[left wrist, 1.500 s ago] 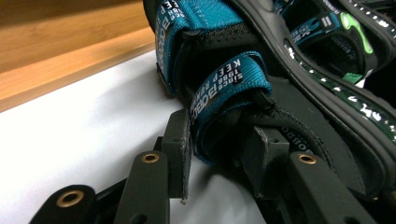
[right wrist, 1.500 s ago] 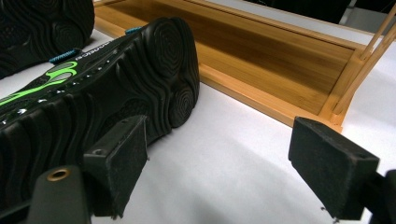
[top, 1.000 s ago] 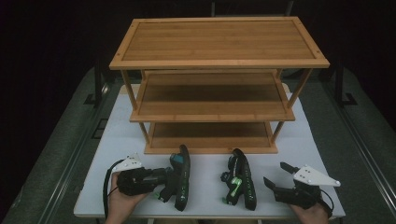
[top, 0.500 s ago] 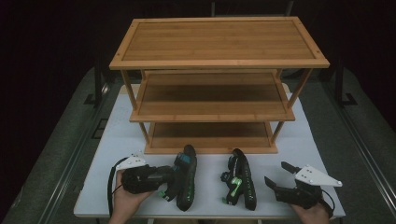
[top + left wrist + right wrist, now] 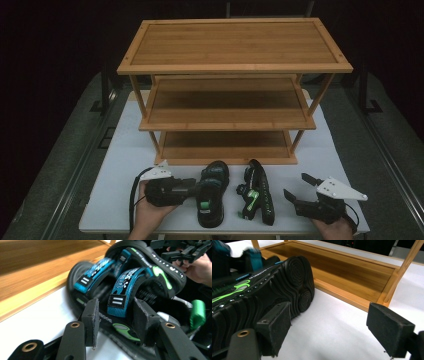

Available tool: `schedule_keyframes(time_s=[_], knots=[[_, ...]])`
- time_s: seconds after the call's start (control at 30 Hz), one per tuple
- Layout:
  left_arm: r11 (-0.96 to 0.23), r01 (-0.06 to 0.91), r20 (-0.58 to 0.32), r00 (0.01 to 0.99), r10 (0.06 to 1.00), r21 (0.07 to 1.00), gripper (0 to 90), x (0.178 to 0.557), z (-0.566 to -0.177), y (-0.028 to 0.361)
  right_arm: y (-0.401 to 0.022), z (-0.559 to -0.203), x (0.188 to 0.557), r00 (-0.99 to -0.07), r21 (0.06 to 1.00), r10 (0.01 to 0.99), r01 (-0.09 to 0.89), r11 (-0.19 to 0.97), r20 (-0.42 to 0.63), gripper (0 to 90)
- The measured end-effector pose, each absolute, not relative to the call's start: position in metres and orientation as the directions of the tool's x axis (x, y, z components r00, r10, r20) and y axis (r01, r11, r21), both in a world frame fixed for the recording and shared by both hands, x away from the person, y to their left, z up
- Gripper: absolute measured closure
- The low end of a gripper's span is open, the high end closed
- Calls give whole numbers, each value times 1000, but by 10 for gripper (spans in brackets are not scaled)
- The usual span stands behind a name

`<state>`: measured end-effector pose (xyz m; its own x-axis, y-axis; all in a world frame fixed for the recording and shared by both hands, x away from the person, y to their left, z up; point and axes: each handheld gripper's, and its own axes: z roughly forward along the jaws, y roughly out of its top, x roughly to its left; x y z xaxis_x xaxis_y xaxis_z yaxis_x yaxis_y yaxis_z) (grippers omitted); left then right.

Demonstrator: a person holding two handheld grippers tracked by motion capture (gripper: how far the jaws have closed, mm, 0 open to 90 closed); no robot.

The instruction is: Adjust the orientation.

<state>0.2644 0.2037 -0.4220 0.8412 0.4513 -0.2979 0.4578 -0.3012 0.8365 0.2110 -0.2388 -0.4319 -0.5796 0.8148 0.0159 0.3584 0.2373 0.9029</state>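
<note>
Left tool is clamped on the left sandal, jaws either side of its blue strap, and the sandal sits flat on the white surface just in front of the wooden rack. Right sandal lies on its side close beside it, sole facing right. Right tool hovers near that sole, jaws spread wide, gripping nothing.
</note>
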Motion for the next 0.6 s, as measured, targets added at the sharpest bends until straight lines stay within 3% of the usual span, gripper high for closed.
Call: schedule_keyframes(time_s=[0.5, 0.6], knots=[[-310, 455, -295, 845, 446, 835, 479, 262, -427, 188, -238, -430, 210, -595, 908, 804, 346, 235, 18, 189], [-309, 452, -291, 846, 447, 837, 448, 261, -427, 185, -237, -428, 209, -610, 914, 792, 335, 228, 27, 239]])
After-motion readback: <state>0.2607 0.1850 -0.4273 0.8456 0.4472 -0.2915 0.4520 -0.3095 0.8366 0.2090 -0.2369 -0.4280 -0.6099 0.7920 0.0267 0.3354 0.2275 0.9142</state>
